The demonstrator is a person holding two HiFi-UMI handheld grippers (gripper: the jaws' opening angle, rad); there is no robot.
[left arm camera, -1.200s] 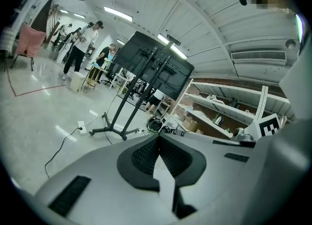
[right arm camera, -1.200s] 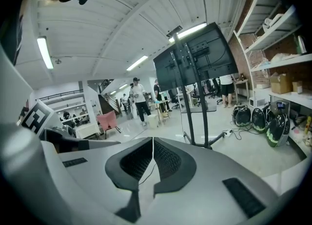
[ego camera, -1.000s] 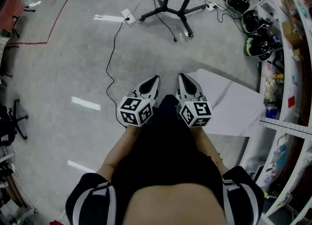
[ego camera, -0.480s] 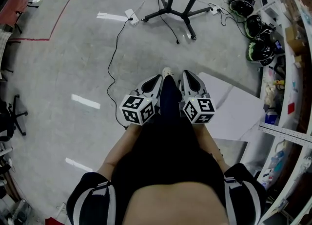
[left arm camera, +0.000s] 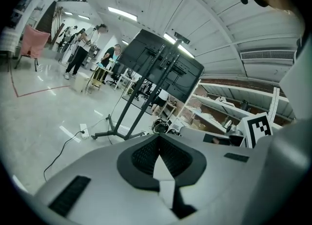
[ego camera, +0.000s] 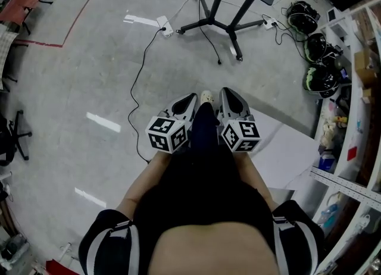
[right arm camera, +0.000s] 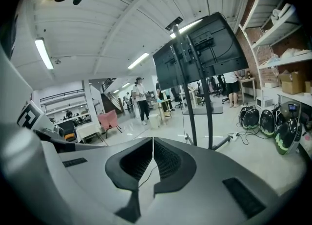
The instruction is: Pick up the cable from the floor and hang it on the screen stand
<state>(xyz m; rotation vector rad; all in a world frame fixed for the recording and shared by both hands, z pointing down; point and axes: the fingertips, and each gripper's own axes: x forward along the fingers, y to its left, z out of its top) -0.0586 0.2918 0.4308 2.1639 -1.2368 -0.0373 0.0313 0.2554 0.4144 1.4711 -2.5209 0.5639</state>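
A thin black cable (ego camera: 136,89) snakes over the grey floor from a white power strip (ego camera: 165,27), left of and ahead of my grippers. The black screen stand (ego camera: 221,15) rests on wheeled legs further ahead; a second short cable (ego camera: 211,44) hangs beside it. My left gripper (ego camera: 191,97) and right gripper (ego camera: 226,91) are side by side at waist height, both shut and empty, far above the floor. In the left gripper view, beyond the left gripper (left arm camera: 159,139), are the stand (left arm camera: 141,109) and floor cable (left arm camera: 61,153). The right gripper (right arm camera: 153,141) points at the stand (right arm camera: 192,107).
Several helmets (ego camera: 315,47) lie on the floor at the right by metal shelving (ego camera: 357,89). A white sheet (ego camera: 286,143) lies on the floor just right of me. An office chair base (ego camera: 15,143) stands at the left. People stand far off (left arm camera: 80,48).
I have stepped forward toward the stand, both grippers moving with me side by side. A shoe now shows between them. Both jaws stay shut.
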